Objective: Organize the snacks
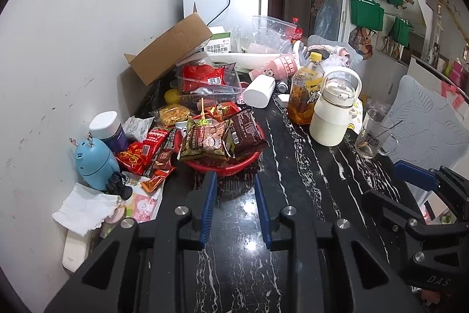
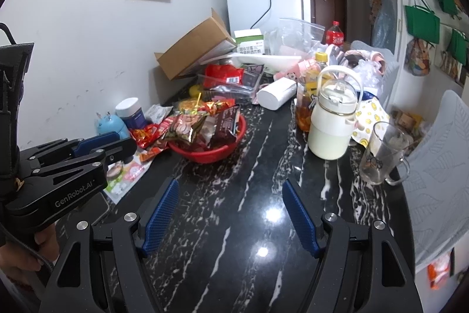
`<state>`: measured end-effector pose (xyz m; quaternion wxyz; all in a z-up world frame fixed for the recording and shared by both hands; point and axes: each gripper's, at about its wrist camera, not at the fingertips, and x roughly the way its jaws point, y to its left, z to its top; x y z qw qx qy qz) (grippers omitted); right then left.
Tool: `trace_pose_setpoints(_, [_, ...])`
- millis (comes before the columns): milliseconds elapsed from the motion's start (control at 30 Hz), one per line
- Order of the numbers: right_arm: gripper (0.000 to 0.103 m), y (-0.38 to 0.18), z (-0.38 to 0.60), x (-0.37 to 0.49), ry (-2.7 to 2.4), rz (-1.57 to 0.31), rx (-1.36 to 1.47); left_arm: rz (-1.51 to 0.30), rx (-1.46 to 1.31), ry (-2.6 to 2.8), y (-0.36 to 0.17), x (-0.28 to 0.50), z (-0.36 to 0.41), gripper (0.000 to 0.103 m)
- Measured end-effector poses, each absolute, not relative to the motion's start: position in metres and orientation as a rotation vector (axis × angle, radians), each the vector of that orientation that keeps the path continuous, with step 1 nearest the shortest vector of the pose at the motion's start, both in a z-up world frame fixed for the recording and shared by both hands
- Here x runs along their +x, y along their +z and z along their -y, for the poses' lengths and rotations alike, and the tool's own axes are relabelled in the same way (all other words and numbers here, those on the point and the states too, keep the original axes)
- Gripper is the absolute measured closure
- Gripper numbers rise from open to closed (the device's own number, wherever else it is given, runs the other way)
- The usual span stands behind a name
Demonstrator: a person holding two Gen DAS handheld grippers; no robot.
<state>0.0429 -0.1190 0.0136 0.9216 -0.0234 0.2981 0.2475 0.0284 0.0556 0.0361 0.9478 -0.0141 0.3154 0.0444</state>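
Note:
A red basin (image 1: 252, 159) (image 2: 211, 154) stands on the black marble counter (image 1: 293, 195), heaped with snack packets: a brown one (image 1: 205, 143) in front and a dark chocolate one (image 1: 247, 131) to its right. More red packets (image 1: 140, 148) lie loose on the counter left of the basin. My left gripper (image 1: 234, 176) hovers just short of the basin's near rim, jaws drawn close with nothing between them; it also shows at the left edge of the right wrist view (image 2: 99, 143). My right gripper (image 2: 231, 182) stands open and empty over bare counter, right of the basin.
A white jug (image 1: 331, 119), an amber tea bottle (image 1: 304, 90) and a glass mug (image 1: 372, 137) stand to the right. A blue figurine (image 1: 93, 163), a jar and tissue (image 1: 85, 207) sit by the wall. Behind the basin lie a cardboard box (image 1: 170, 49), clear trays and bags.

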Motion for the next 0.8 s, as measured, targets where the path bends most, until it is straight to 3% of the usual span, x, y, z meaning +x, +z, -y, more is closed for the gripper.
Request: trace_pose_setpoints(800, [0.029, 0.0147, 0.1181, 0.0442, 0.508, -0.605, -0.056, -0.643, -0.031, 0.100, 0.0324, 0.0224, -0.0560, 0.077])
